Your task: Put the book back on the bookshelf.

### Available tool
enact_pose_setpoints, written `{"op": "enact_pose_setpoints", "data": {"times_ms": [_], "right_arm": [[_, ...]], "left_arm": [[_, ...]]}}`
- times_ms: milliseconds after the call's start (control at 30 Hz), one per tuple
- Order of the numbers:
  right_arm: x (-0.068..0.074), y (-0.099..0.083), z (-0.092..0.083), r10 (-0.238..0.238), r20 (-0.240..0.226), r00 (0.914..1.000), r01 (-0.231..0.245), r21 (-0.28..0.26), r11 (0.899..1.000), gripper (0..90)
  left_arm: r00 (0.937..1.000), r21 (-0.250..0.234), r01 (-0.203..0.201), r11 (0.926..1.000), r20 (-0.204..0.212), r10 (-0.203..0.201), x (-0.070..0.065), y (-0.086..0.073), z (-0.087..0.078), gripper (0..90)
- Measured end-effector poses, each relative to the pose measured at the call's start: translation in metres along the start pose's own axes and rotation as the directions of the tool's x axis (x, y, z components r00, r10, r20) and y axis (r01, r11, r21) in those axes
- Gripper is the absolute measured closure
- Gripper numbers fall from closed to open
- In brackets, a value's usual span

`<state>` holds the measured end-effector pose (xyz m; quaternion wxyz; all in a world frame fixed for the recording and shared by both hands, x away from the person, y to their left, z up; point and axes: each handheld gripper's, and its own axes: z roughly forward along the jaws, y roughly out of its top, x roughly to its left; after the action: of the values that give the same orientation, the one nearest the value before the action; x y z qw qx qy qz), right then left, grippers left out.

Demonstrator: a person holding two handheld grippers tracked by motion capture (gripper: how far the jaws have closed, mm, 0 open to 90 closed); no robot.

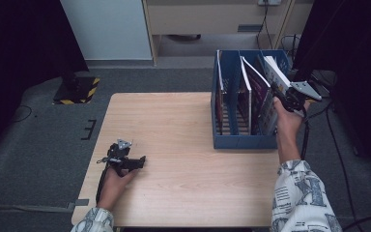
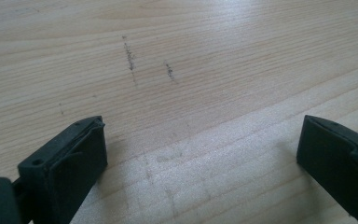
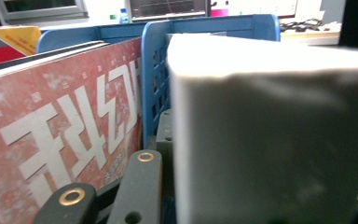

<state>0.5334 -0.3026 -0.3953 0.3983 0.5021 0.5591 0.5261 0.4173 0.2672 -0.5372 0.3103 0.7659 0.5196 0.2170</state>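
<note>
A blue file rack [image 1: 244,141] stands on the right side of the wooden table [image 1: 174,121], with several books upright in it. My right gripper [image 1: 282,99] is at its rightmost compartment, shut on a thick white book [image 1: 276,72] that leans there. In the right gripper view the book's pale page block [image 3: 270,130] sits between the jaws, with a red magazine [image 3: 65,126] and a blue divider [image 3: 154,70] to its left. My left gripper [image 1: 137,162] rests on the table near the front left, its jaws [image 2: 203,126] open over bare wood.
Thin books [image 1: 245,96] lean in the rack's left and middle compartments. A yellow-and-black striped block [image 1: 77,89] sits on the floor beyond the table's left corner. Dark curtains hang on both sides, and a cabinet [image 1: 212,19] stands behind.
</note>
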Motion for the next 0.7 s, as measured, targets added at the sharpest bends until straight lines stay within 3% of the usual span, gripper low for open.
{"op": "enact_pose_setpoints", "data": {"times_ms": [333,433,600,700], "right_arm": [[-0.0046,0.0007,-0.0005,0.025,-0.013,0.9996,-0.024,0.011,1.0,71.6],[-0.0061,0.0015,-0.0005,0.046,-0.038,0.9982,-0.045,0.009,0.999,69.6],[-0.0032,0.0042,-0.0006,-0.01,-0.021,0.9997,0.01,0.025,1.0,72.8],[-0.0028,0.0048,-0.0012,-0.004,-0.002,1.0,0.004,0.019,1.0,73.3]], "left_arm": [[1.0,0.0,0.0,1.0,0.0,0.0,0.0,0.0,0.0,0.7],[1.0,0.0,0.001,1.0,0.0,-0.001,-0.0001,0.0,0.0,0.7],[1.0,0.0,0.001,1.0,-0.001,-0.001,-0.0001,0.0,0.0,0.7],[1.0,0.0,0.001,1.0,-0.001,-0.001,-0.0001,0.0,0.0,0.7]]}}
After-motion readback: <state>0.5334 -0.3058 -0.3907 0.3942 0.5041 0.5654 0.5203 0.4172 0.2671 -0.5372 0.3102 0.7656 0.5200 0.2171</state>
